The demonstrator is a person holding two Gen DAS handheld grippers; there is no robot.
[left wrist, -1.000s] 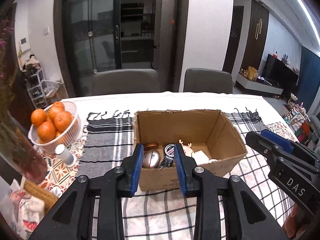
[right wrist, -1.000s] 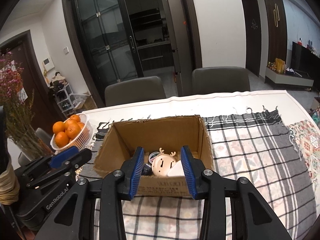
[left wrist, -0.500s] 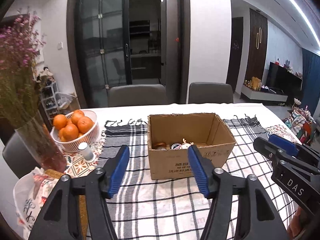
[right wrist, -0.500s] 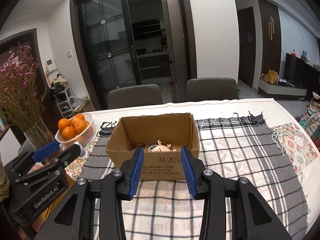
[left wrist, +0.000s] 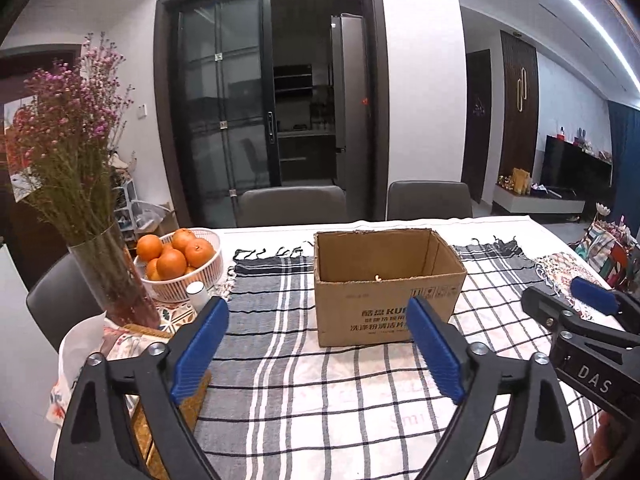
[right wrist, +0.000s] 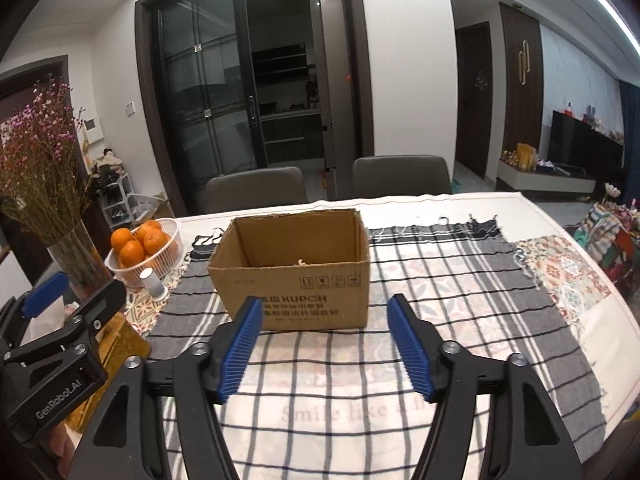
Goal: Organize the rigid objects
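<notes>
An open cardboard box point(left wrist: 390, 316) point(right wrist: 296, 288) stands on the checked cloth at the table's middle. Only the cream tip of a toy's antler point(left wrist: 378, 278) point(right wrist: 300, 262) shows above its front wall; the rest of its contents are hidden. My left gripper point(left wrist: 316, 304) hangs in front of the box, well short of it, its jaws opening wide with nothing between them. My right gripper point(right wrist: 325, 301) is also held back from the box, jaws opening and empty. Each gripper shows at the edge of the other's view: right gripper point(left wrist: 560, 294), left gripper point(right wrist: 80, 290).
A white basket of oranges point(left wrist: 180, 256) point(right wrist: 140, 244), a small white bottle point(left wrist: 198, 294) point(right wrist: 152, 280) and a glass vase of dried flowers point(left wrist: 112, 280) stand left of the box. A woven mat and a printed bag lie at the near left. Two chairs stand behind the table.
Both grippers have drawn back from over the box toward the near table edge. Both have opened from nearly shut. The things inside the box have dropped out of sight behind its wall.
</notes>
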